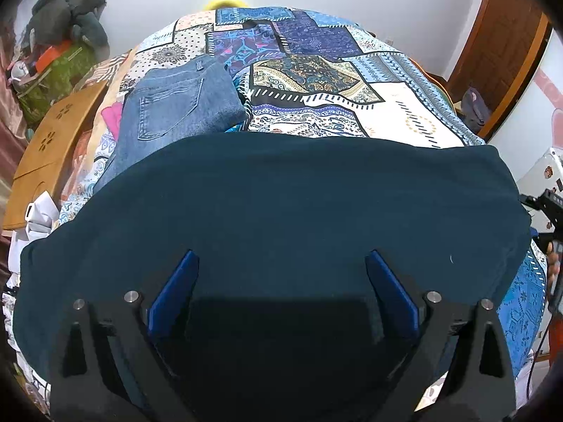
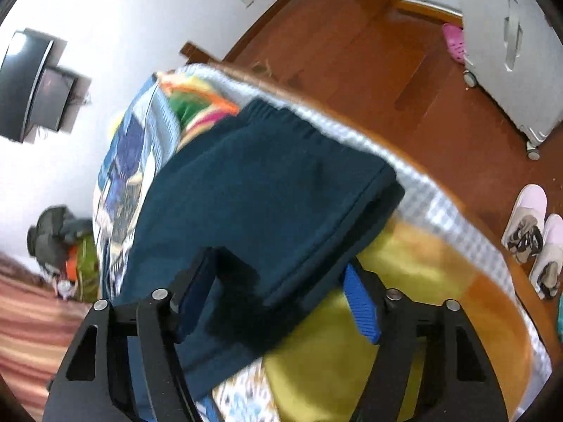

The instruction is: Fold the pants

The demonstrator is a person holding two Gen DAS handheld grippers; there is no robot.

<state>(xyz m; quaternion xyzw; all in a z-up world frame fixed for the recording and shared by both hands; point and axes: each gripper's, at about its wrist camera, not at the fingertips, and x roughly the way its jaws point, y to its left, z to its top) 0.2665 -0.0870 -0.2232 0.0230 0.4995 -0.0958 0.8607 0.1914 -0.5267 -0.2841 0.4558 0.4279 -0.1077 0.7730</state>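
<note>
Dark teal pants (image 1: 274, 204) lie folded across the near part of the patterned bedspread (image 1: 316, 81). My left gripper (image 1: 281, 263) is open, its blue pads (image 1: 176, 292) wide apart just above the pants. In the right wrist view the same pants (image 2: 267, 190) show an elastic waistband at the far end and layered folded edges. My right gripper (image 2: 281, 277) stands open around a folded corner of the pants, with cloth between the blue pads (image 2: 362, 306). Whether the pads press the cloth is hard to tell. The right gripper also shows at the left view's right edge (image 1: 549, 207).
Folded blue jeans (image 1: 176, 105) lie on the bed beyond the teal pants. A wooden board (image 1: 52, 154) and a clothes pile (image 1: 63, 52) are at the left. The bed edge (image 2: 440, 204), wooden floor (image 2: 387, 70), slippers (image 2: 531, 235) and a white cabinet (image 2: 510, 52) lie to the right.
</note>
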